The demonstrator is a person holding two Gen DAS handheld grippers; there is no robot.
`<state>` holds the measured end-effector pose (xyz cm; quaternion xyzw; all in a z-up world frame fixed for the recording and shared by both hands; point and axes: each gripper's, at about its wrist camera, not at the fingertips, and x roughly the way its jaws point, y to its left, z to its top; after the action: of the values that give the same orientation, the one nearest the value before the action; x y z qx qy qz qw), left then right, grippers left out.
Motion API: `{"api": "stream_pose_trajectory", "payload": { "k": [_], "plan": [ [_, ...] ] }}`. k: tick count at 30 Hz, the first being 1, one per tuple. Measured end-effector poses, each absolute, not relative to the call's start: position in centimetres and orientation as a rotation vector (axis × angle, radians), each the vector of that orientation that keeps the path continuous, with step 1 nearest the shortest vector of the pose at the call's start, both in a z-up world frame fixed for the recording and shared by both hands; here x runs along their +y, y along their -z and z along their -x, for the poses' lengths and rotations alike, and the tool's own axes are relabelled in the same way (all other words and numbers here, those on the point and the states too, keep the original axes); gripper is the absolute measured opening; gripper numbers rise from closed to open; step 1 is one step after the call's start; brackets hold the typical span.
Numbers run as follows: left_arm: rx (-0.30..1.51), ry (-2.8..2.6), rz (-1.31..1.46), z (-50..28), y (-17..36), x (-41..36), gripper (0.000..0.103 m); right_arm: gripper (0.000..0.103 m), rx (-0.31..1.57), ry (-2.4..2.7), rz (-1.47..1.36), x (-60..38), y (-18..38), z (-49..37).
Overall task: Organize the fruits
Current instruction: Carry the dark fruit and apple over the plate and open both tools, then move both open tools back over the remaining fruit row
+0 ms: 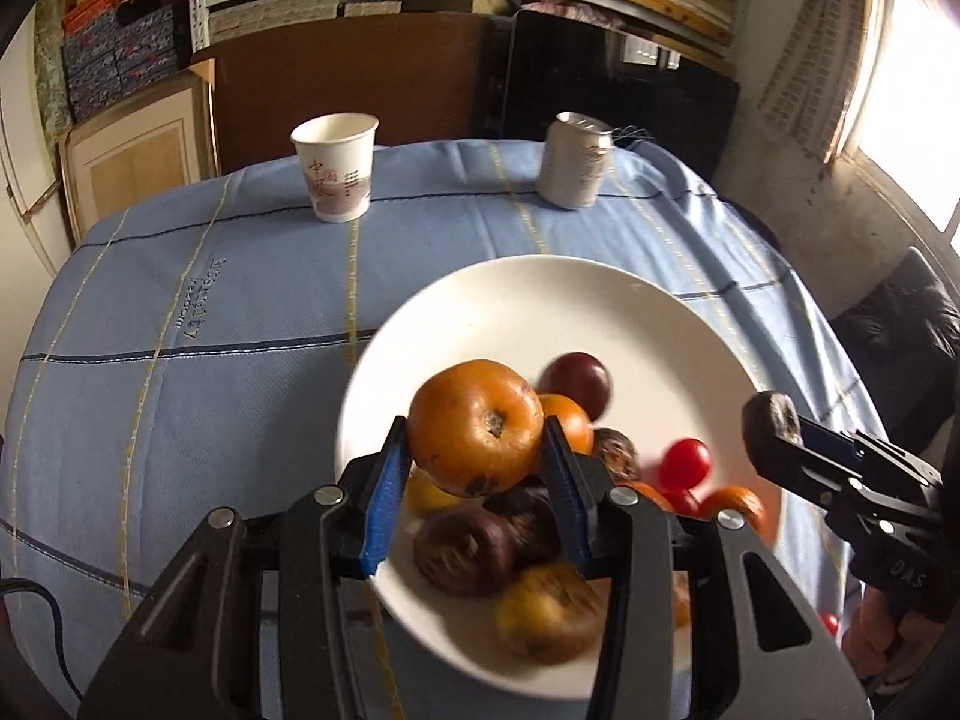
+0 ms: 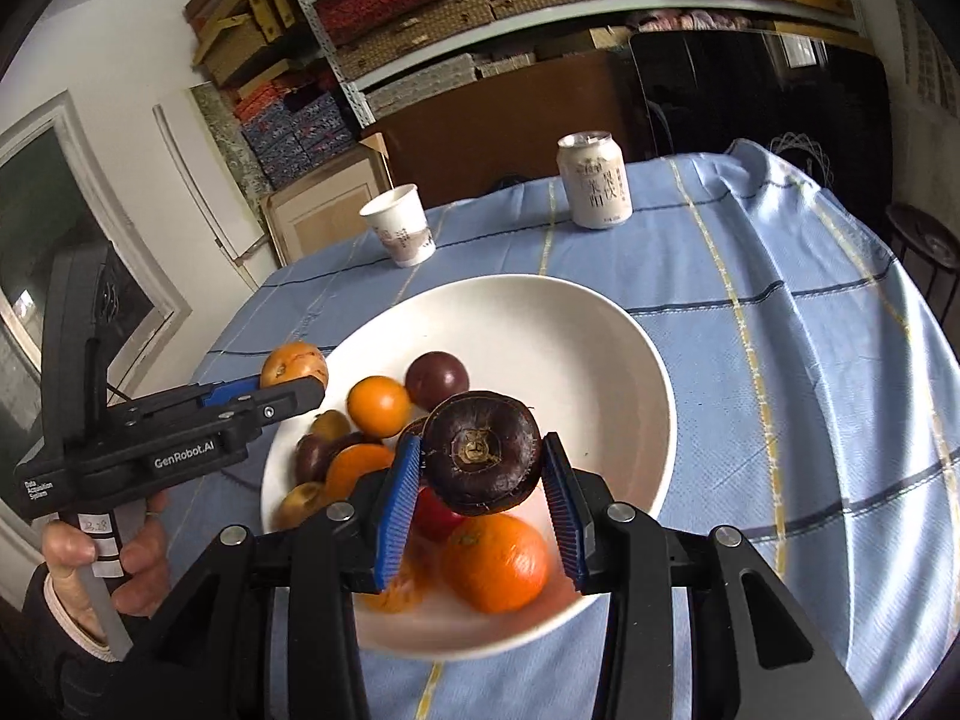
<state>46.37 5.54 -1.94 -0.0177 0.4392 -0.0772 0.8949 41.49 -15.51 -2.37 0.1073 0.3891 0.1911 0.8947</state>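
Note:
A white plate (image 1: 540,294) on the blue tablecloth holds several fruits: oranges, dark purple fruits, red tomatoes (image 1: 686,461) and a yellowish fruit (image 1: 549,612). My left gripper (image 1: 477,450) is shut on an orange-brown fruit (image 1: 477,426) and holds it above the plate's near side. My right gripper (image 2: 483,462) is shut on a dark purple fruit (image 2: 483,456) above the plate (image 2: 540,312). The left gripper also shows in the right wrist view (image 2: 294,375), with its fruit (image 2: 295,363) over the plate's left rim. The right gripper also shows in the left wrist view (image 1: 774,420).
A paper cup (image 1: 336,165) and a silver drink can (image 1: 575,159) stand at the far side of the table. The checked blue cloth (image 1: 210,330) covers the table. Shelves with stacked boxes and a brown board stand behind. A dark stool (image 2: 924,240) is at the right.

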Motion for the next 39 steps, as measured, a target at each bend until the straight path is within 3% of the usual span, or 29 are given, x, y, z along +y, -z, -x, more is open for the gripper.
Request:
{"api": "stream_pose_trajectory", "payload": {
  "k": [4, 5, 7, 8, 9, 14, 19, 26, 39],
  "plan": [
    [0.945, 0.160, 0.034, -47.6, 3.0, 5.6, 0.043, 0.043, 0.819, -0.397, -0.214, -15.4, 2.9, -41.9],
    [0.943, 0.150, 0.014, -47.6, 3.1, 5.4, 0.044, 0.048, 0.819, -0.403, -0.210, -15.4, 2.8, -41.8],
    [0.936, 0.134, -0.002, -47.3, 2.9, 5.4, 0.060, 0.054, 0.805, -0.411, -0.202, -15.5, 2.2, -41.1],
    [0.924, 0.124, 0.005, -46.8, 2.6, 5.5, 0.079, 0.055, 0.794, -0.416, -0.199, -15.7, 1.7, -40.7],
    [0.902, 0.114, 0.020, -46.2, 2.0, 5.8, 0.085, 0.056, 0.781, -0.420, -0.194, -15.9, 1.3, -40.1],
    [0.835, 0.145, 0.038, -41.4, -0.5, 5.7, 0.093, 0.063, 0.731, -0.406, -0.187, -17.9, -0.7, -35.3],
    [0.760, 0.195, -0.016, -33.7, -0.2, 3.2, 0.095, 0.076, 0.676, -0.379, -0.181, -19.6, -0.5, -28.1],
    [0.707, 0.296, -0.111, -25.7, 2.2, -0.1, 0.095, 0.077, 0.729, -0.337, -0.196, -20.1, 3.2, -21.2],
    [0.785, 0.313, -0.138, -22.5, 5.4, -0.1, 0.095, 0.051, 0.855, -0.364, -0.211, -18.2, 6.4, -21.4]
  ]
}}
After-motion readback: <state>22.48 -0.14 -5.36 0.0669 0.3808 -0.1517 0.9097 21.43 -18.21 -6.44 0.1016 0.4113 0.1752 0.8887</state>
